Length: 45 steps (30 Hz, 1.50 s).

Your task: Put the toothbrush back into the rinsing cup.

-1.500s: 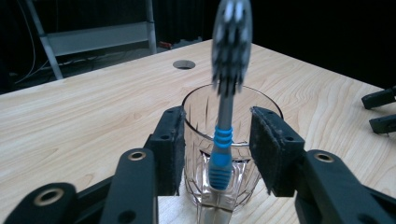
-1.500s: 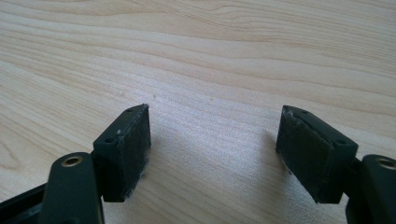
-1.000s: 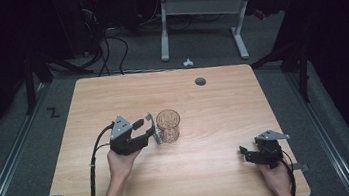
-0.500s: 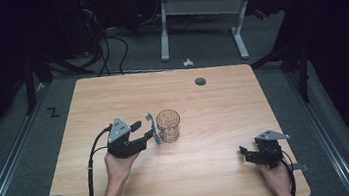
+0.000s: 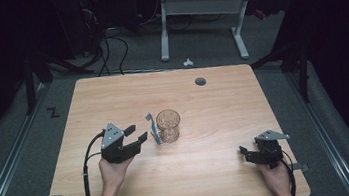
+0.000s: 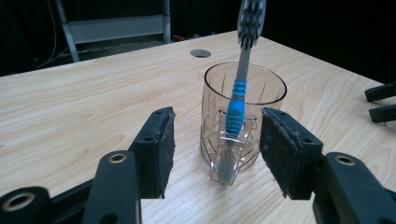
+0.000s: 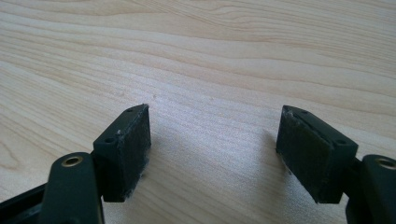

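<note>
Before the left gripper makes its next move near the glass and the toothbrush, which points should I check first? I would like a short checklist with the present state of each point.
1. Left gripper jaws open: ok, the pads stand apart with nothing pressed between them; they have just been closing a little.
2. Toothbrush free of the jaws: ok, it leans on the outside of the glass, bristles up.
3. Toothbrush stable: cannot tell; only the lean against the glass seems to support it.
4. Glass upright on the table: ok.
5. Glass empty: ok, nothing seen inside it.
6. Right gripper out of the way: ok, open, near the table's front right corner.
</note>
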### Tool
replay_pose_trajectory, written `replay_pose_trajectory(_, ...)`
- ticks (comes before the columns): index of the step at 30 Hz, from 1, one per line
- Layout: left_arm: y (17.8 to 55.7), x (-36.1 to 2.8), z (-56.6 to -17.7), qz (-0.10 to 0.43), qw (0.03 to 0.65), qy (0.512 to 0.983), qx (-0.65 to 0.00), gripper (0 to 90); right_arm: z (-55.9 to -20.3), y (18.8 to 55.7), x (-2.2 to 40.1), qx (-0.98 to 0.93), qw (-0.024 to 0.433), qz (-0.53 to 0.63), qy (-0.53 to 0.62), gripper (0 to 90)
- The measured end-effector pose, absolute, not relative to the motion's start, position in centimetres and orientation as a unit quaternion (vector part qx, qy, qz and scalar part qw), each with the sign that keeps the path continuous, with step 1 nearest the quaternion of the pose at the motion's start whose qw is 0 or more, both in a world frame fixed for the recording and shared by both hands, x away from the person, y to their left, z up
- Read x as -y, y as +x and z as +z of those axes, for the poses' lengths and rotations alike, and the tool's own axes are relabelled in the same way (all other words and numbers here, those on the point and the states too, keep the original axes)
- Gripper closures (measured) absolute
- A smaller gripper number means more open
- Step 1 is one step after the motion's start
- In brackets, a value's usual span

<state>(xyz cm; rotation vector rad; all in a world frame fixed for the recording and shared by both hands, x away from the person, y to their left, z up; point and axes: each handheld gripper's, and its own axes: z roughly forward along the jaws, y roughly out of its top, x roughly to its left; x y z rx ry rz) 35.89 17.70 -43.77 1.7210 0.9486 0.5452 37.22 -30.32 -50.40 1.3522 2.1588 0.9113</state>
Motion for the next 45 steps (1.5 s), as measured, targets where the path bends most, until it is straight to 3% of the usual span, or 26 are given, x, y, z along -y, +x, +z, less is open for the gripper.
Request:
replay_pose_trajectory(29,34.2,-19.6,-45.1,0.226,0.490,0.709,-0.455,43.6,-50.4,37.2,30.3,-0.779,0.216,0.329,0.488,26.5)
replay_pose_trajectory(45,33.5,-19.8,-47.4,0.262,0.410,0.735,-0.472,43.2,-50.4,37.2,30.3,-0.779,0.216,0.329,0.488,26.5)
